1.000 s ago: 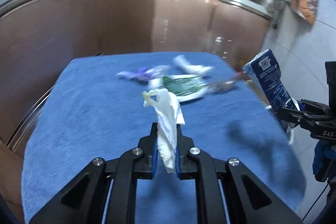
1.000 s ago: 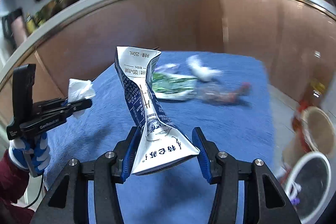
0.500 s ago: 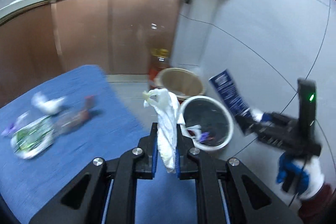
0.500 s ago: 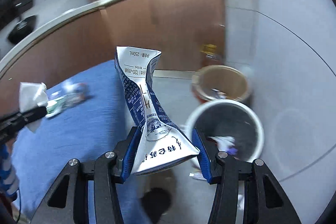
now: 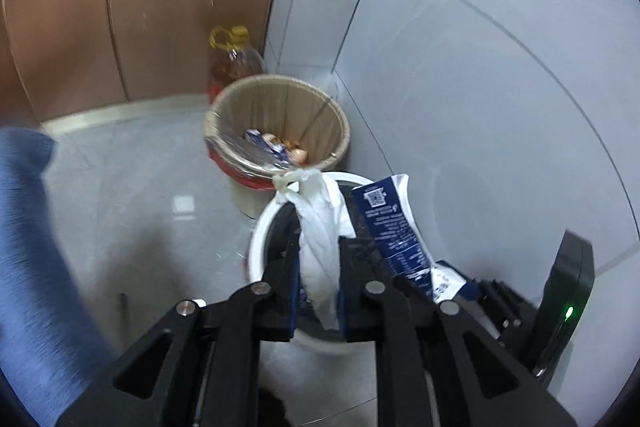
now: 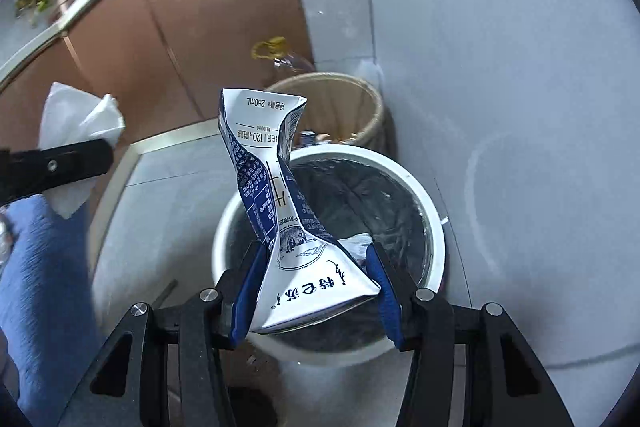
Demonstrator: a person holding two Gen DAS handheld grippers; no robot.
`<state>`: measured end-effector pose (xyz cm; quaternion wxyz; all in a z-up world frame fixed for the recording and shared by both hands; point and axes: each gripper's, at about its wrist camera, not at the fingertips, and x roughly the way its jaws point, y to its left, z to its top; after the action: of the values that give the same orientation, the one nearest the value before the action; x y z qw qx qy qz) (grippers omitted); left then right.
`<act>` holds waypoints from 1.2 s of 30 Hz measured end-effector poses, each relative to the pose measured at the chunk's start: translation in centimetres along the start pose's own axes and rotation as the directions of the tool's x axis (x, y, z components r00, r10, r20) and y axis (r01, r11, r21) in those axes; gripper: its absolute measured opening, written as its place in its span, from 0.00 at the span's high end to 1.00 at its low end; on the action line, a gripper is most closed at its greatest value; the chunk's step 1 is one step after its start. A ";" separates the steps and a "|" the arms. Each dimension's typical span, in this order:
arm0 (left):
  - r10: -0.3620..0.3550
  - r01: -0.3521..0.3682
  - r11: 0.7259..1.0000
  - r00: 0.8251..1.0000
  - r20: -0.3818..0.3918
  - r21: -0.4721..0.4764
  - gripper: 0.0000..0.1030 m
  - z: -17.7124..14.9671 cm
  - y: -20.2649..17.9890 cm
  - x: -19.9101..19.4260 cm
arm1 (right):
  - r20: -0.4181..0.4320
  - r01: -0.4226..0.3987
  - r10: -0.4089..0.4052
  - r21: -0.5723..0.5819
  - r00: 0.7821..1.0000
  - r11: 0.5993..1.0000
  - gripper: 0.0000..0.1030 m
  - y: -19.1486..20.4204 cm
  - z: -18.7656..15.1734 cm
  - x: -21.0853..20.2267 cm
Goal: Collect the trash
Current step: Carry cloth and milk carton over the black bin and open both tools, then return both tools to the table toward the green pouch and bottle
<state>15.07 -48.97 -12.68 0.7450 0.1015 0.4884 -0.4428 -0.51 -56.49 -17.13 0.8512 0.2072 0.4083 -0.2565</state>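
Trash is now over the bins: a second ago both of your hands were at the blue-covered table [image 6: 44,267] with litter spread on it, and you have swung them round to the corner by the tiled wall.

Your left gripper [image 5: 318,279] carries the crumpled white tissue [image 5: 320,227] above the near rim of the white bin [image 5: 260,239]. Its jaws have just been opening a little, yet the tissue sits between the blue pads and has not dropped; from these views you cannot say whether they still press on it. Your right gripper [image 6: 316,291] pinches the wide bottom end of the squashed blue-and-white milk carton [image 6: 276,195], its jaws held apart by the carton, right above the black-lined mouth of the white bin, which already holds some scraps.

Behind the white one stands a tan bin [image 5: 276,115] with food scraps in it, and a yellow-capped oil bottle [image 5: 236,63] behind that.

Carrying looks done, so dropping is what remains for these two pieces. Your tissue hangs close to the rim, so ease it further over the opening before letting go. More litter probably waits on the table.
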 end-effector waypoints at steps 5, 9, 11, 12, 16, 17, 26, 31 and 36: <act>-0.042 0.040 0.997 0.999 -0.029 -0.060 0.51 0.8 0.9 3.1 | -0.026 0.048 -0.047 0.009 0.999 0.999 0.47 -1.2 0.1 2.6; -0.033 0.032 0.998 0.999 -0.019 -0.054 0.51 1.2 0.6 3.4 | -0.032 0.065 -0.065 0.012 0.997 0.998 0.43 -1.2 -0.2 2.9; -0.031 0.030 0.998 1.000 -0.004 -0.052 0.51 1.4 0.7 3.2 | -0.031 0.069 -0.069 0.008 0.997 0.998 0.39 -0.9 -0.4 2.6; -0.032 0.032 0.998 0.999 0.004 -0.052 0.51 1.5 0.7 2.9 | -0.029 0.072 -0.072 0.003 0.997 0.997 0.38 -0.6 -0.6 2.2; -0.043 0.044 0.998 0.999 0.014 -0.045 0.47 1.7 0.3 1.3 | -0.016 0.082 -0.082 -0.014 0.997 0.997 0.30 0.4 -0.9 0.8; -0.048 0.049 0.998 0.999 0.019 -0.043 0.47 1.8 0.1 1.1 | -0.010 0.087 -0.087 -0.018 0.996 0.996 0.30 0.6 -1.0 0.2; -0.079 0.080 0.996 0.997 0.013 -0.042 0.42 1.6 -1.7 -0.1 | 0.021 0.104 -0.103 -0.027 0.994 0.994 0.26 1.6 -2.6 -4.9; -0.077 0.077 0.996 0.997 0.007 -0.049 0.36 1.7 -2.3 0.8 | 0.034 0.099 -0.098 -0.041 0.995 0.994 0.25 2.2 -3.0 -6.5; -0.085 0.086 0.995 0.996 0.028 -0.049 0.36 1.5 -2.3 0.7 | 0.039 0.094 -0.091 -0.067 0.995 0.993 0.25 2.9 -3.1 -6.7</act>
<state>14.36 -51.56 -11.85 0.7339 0.0559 0.4937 -0.4632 -4.18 -50.71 -13.18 0.8521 0.1542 0.4108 -0.2852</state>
